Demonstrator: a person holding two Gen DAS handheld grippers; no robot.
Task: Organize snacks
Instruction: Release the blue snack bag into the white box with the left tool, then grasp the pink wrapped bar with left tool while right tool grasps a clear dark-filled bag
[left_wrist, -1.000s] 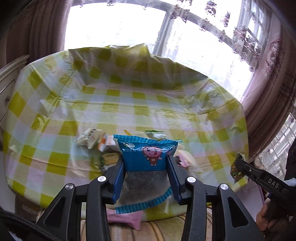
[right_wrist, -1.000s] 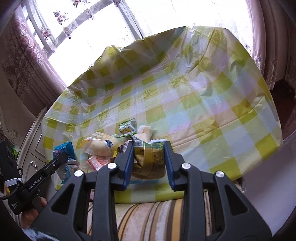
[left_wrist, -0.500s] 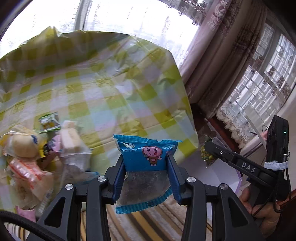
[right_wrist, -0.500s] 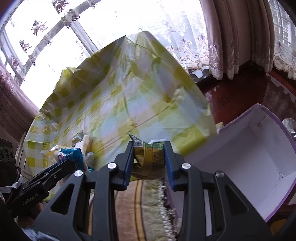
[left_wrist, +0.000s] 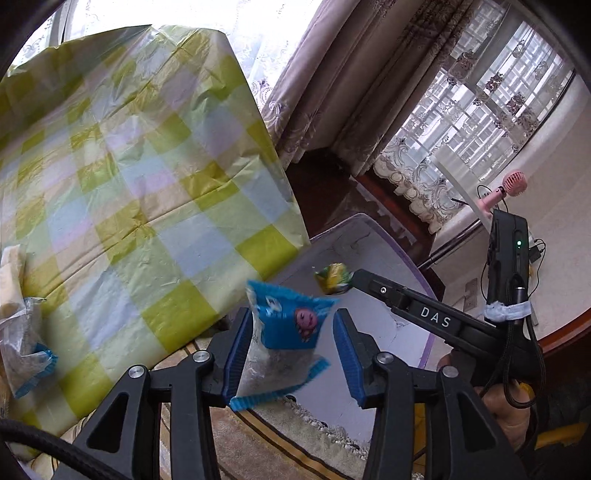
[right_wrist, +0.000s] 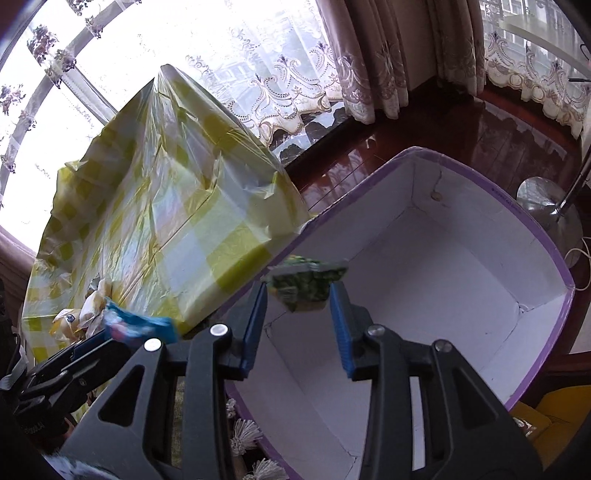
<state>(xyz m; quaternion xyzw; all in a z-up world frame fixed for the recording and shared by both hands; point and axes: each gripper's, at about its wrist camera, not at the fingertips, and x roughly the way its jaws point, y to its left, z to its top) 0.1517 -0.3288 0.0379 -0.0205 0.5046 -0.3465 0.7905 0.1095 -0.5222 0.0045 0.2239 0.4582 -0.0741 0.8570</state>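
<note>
Over the white, purple-rimmed box (right_wrist: 461, 258), our right tool (right_wrist: 299, 317) is spread, the green snack packet (right_wrist: 304, 282) loose between its pads. Beside the box, our left tool (left_wrist: 291, 343) gapes around the blue snack packet (left_wrist: 291, 325).

Table (left_wrist: 147, 192) fills left half of left wrist view, covered in crinkled yellow-green checked plastic cloth (right_wrist: 184, 206). Snack packets lie at its lower-left edge: clear packet with blue trim (left_wrist: 26, 354), pale bread-like pack (left_wrist: 9, 266). Dark glossy wood floor (right_wrist: 461, 133) upper right of right wrist view carries purple-rimmed white box (right_wrist: 546, 236), beside table corner.
</note>
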